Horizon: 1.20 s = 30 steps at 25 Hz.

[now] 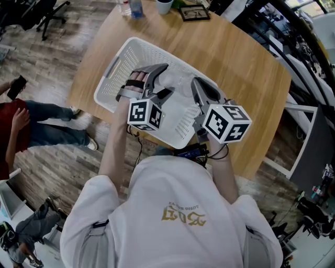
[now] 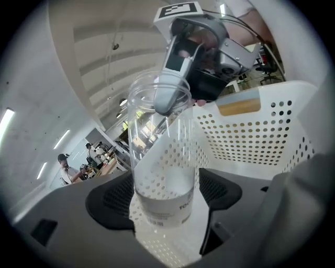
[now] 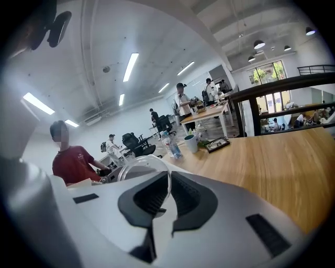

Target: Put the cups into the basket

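left gripper (image 2: 164,196): jaws wide apart, flanking 1 clear cup (image 2: 159,157) | right gripper (image 3: 168,183): pinched on its rim | both over white basket (image 2: 251,136), table's near edge

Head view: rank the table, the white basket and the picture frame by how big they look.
1. The table, largest by far.
2. The white basket, resting on it.
3. The picture frame, clearly smallest, at the far edge.
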Tool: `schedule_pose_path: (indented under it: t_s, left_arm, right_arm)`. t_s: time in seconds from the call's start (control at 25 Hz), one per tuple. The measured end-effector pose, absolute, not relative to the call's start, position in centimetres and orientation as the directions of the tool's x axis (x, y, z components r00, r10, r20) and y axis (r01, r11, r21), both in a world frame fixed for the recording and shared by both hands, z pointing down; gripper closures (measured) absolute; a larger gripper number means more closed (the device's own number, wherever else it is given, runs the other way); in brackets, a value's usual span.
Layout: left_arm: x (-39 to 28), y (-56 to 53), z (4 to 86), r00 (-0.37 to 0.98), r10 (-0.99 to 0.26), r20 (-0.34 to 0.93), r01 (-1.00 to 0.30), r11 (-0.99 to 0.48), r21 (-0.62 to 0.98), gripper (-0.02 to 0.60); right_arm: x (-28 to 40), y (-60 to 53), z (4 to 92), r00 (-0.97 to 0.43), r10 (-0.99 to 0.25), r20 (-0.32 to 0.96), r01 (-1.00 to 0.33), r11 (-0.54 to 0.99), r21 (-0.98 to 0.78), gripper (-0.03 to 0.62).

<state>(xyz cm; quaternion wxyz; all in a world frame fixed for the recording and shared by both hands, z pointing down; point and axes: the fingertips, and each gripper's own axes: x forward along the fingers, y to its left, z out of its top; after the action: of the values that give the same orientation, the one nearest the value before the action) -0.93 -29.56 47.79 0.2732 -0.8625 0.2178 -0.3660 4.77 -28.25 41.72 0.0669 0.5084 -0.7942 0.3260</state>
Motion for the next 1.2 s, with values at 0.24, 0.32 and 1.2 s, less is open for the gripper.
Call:
schedule_pose_path:
  t_s: [0.24, 0.32, 1.2]
  left_arm:
    - [-1.3, -28.4, 49.1, 0.646, -0.524, 0.555, -0.149, -0.800, -0.582, 0.189]
    - [-1.4, -28.1, 48.9, 0.668, -0.514, 0.537, -0.196, -0.819, -0.539, 0.189]
    - [-2.5, -28.9, 45.6, 0.783, -0.469, 0.408, -0.334, -0.871, -0.360, 0.574]
  right_arm:
    - [6.6, -28.4, 42.6, -0.384, -0.766, 0.516, -0.920, 0.272, -0.281, 0.565]
    - [6.3, -28.3, 43.0, -0.370, -0.752, 0.545, -0.929, 0.295, -0.224, 0.565]
    - [4.7, -28.1, 45.7, -0.290, -0.653, 0.700, -0.894, 0.445, 0.045, 0.563]
